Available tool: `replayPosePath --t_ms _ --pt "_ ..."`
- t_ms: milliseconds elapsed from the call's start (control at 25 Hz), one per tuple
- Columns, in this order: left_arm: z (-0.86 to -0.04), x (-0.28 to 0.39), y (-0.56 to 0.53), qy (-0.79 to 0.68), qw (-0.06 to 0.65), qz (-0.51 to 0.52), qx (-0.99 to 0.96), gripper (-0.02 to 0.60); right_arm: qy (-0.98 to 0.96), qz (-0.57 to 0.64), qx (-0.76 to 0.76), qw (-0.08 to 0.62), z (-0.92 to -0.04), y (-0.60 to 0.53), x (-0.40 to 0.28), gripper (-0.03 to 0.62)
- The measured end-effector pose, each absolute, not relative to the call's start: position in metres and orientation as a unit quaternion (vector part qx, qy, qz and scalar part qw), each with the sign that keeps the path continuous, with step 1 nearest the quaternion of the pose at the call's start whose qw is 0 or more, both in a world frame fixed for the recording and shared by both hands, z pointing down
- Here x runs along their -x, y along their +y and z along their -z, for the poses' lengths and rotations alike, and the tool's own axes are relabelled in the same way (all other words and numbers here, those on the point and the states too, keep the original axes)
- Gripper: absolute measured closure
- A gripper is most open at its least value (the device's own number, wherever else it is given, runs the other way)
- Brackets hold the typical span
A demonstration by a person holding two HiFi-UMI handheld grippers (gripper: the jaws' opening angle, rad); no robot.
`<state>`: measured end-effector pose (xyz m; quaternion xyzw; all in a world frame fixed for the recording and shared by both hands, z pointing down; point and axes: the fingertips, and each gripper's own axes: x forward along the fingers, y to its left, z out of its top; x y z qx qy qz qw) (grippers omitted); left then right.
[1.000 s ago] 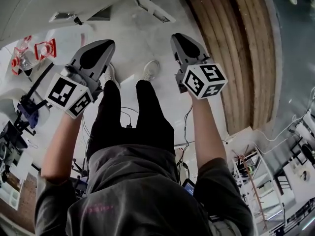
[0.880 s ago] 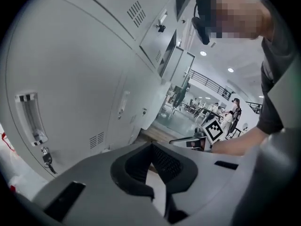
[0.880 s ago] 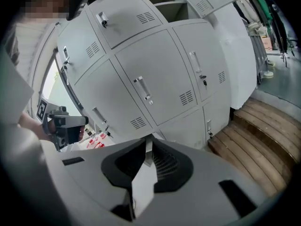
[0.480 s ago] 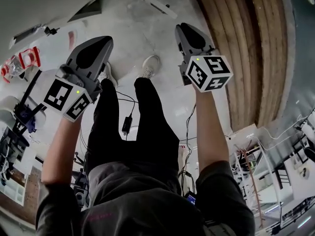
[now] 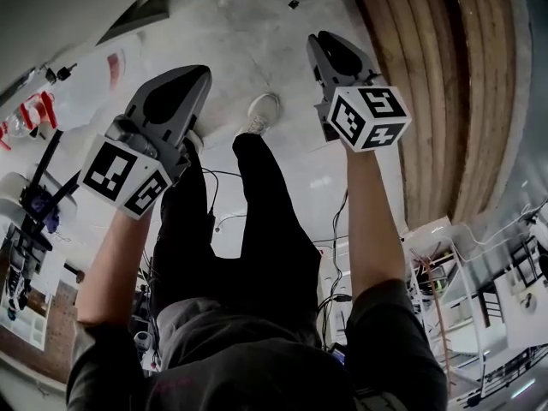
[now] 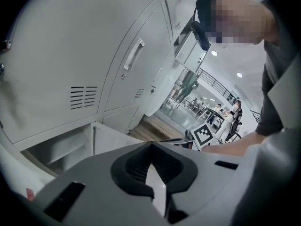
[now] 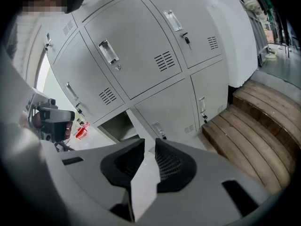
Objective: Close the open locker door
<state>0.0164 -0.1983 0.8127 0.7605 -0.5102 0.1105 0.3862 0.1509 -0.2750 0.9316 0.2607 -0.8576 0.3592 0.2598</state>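
Where the locker door point(image 7: 138, 124) stood: it was seen swung open on the bottom row of the grey lockers point(image 7: 136, 51), turned edge-on beside its open compartment point(image 7: 115, 126) and well apart from both grippers.
Left gripper point(image 6: 150, 147): its jaws were closed tip to tip with nothing gripped, and it was pointed down toward the open compartment.
Right gripper point(image 7: 149, 145): its jaws had just been opening and were parted by a narrow gap, with nothing between them.
Change in the head view: both grippers were still held out over the floor. The wooden steps point(image 5: 428, 101) were seen filling more of the upper right than a second before, and the red objects point(image 5: 38, 108) had been carried toward the left edge.
Person: a white shoe point(image 5: 261, 110) was seen on the floor between the two grippers.
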Motion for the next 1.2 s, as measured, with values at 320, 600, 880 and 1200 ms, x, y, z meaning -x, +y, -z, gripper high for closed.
replayPosePath --t_ms 320,600,880,1200 --pt "-0.832 -0.024 -0.192 -0.512 0.401 -0.103 -0.753 0.571 -0.859 -0.364 -0.255 0.255 -0.945 -0.282 -0.148 0.523" --pt "-0.837 -0.014 -0.177 -0.516 0.411 -0.098 -0.745 0.571 -0.858 -0.364 -0.257 0.256 -0.949 -0.286 -0.142 0.523" --pt "-0.839 0.012 -0.162 -0.527 0.412 -0.090 -0.738 0.571 -0.852 -0.371 -0.260 0.262 -0.950 -0.269 -0.134 0.523" --pt "-0.828 0.035 -0.138 -0.522 0.403 -0.086 -0.747 0.571 -0.841 -0.380 -0.271 0.273 -0.949 -0.232 -0.119 0.522"
